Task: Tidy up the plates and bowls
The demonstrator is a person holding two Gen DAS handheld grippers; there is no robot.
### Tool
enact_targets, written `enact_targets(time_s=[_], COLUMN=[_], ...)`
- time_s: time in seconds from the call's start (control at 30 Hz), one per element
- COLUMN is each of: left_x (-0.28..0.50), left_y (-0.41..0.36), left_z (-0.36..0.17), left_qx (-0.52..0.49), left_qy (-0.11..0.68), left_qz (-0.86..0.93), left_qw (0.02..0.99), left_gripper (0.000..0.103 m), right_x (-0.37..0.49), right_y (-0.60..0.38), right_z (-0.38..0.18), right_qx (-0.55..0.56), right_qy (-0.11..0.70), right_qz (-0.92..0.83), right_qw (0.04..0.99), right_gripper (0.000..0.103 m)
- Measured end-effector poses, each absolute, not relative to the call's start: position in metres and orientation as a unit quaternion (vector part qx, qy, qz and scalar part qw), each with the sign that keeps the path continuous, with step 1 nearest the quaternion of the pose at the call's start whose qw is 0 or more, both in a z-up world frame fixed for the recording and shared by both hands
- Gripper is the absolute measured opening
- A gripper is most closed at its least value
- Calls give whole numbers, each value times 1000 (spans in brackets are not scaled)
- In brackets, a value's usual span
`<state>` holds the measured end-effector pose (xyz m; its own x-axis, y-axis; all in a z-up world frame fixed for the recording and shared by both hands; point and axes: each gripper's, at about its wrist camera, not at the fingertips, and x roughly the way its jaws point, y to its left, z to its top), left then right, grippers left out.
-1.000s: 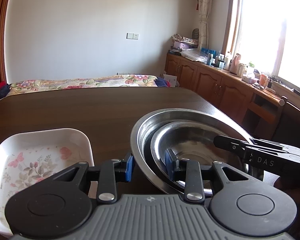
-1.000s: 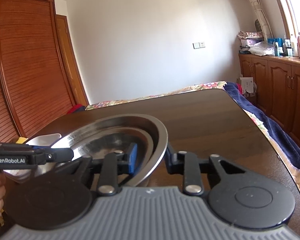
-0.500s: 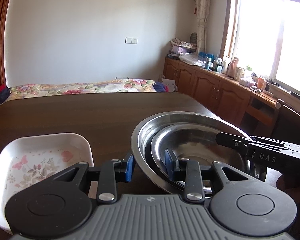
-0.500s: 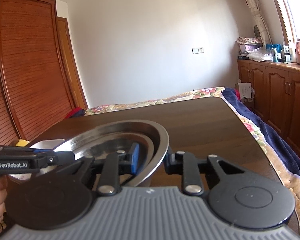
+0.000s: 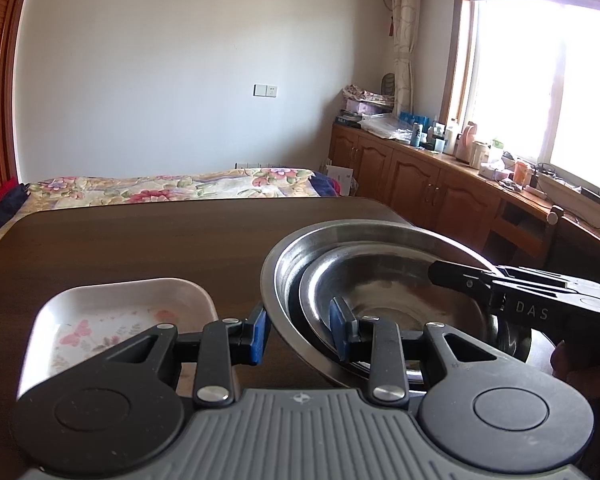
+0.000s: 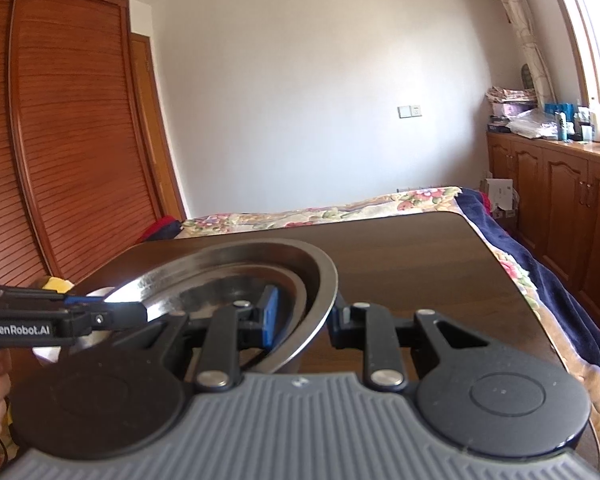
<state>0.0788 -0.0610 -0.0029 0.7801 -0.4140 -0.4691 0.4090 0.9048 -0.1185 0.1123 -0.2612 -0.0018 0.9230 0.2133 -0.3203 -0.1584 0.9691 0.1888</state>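
Left tongs (image 5: 298, 334) and right tongs (image 6: 304, 316) level, each clamped on large steel bowl (image 5: 300, 248) rim

- Large steel bowl (image 5: 340, 236): silver-grey, with a smaller bowl (image 5: 384, 280) of the same metal between the fingers.
- Tray (image 5: 112, 312), left of the fingers: white, pink butterfly-and-flower print.
- Bench (image 5: 160, 240): dark brown wood grain.
- Finger pads (image 5: 259, 334): blue on black.
- Bedspread (image 5: 172, 186), beyond the fingers: floral, pink on cream.

"DAS" stands in pale letters on the black body of the right gripper (image 5: 528, 312); "GenRobot.AI" stands in white on the left gripper (image 6: 20, 329).
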Motion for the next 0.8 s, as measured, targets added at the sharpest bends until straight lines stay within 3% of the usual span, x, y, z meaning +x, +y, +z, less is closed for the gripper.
enact_targets(time_s=[0.8], left_x=[85], left_y=[35], left_z=[15], left_qx=[-32], left_qy=[241], left_qz=[-130], left_qw=[961], left_gripper=[34], right_x=[148], right_y=[-179], right_z=[6], right_qx=[40], right_qy=[189], right_qz=[202], right_qw=[960], right_gripper=[28])
